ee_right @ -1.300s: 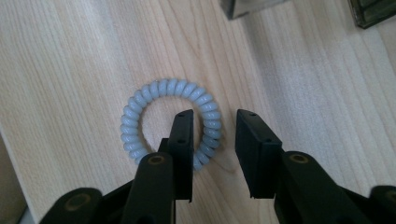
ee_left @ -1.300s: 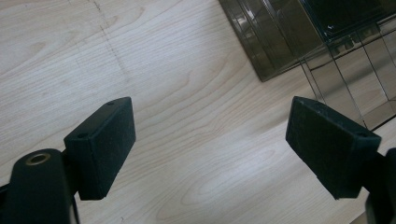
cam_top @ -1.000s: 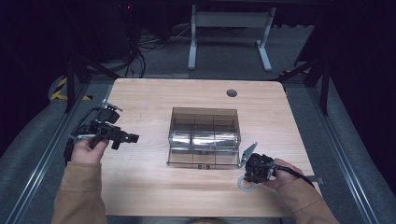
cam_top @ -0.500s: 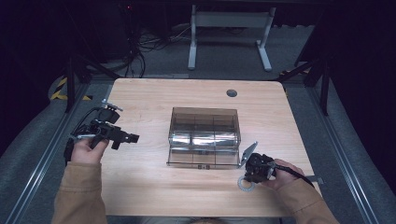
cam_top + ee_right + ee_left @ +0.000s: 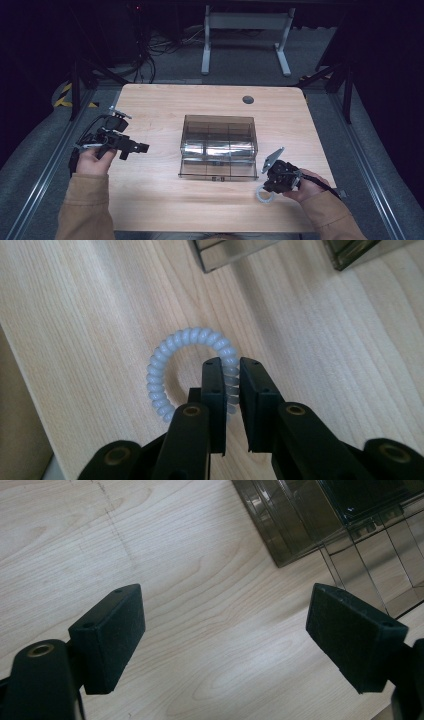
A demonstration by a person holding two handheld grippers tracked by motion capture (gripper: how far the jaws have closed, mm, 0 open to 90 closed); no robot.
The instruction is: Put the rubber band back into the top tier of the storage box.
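High view: right claw [image 5: 269, 188] low at near right part of bench [image 5: 165, 200], clenched on pale spiral hair tie [image 5: 264, 194] that lies flat on wood right under and just beside it. Grey plate sticks up from claw body toward far side. Smoky clear compartment box [image 5: 218, 146] just beyond and to the left of right claw, lid folded open toward the near edge, close to claw but apart. Left claw [image 5: 142, 148] at left part of bench, held level, pointing toward box, well apart from it, nothing between its tips. Person's tan sleeves come in from bottom behind both claws.

Left gripper view: left claw [image 5: 225, 640] released, jaws wide apart, bare bench between the pads. Left pad [image 5: 111, 635] and right pad touch nothing. Box corner [image 5: 320, 525] ahead and to the right of claw, well beyond tips.

Right gripper view: right claw [image 5: 231, 382] nearly closed, narrow gap, one side of the hair tie [image 5: 172, 357] pinched between the two pads. Rest of ring lies ahead and to the left of the tips, flat on bench. Inner jaw sits inside the ring, outer jaw outside it. Box edges [image 5: 230, 252] farther ahead of claw, apart from ring.
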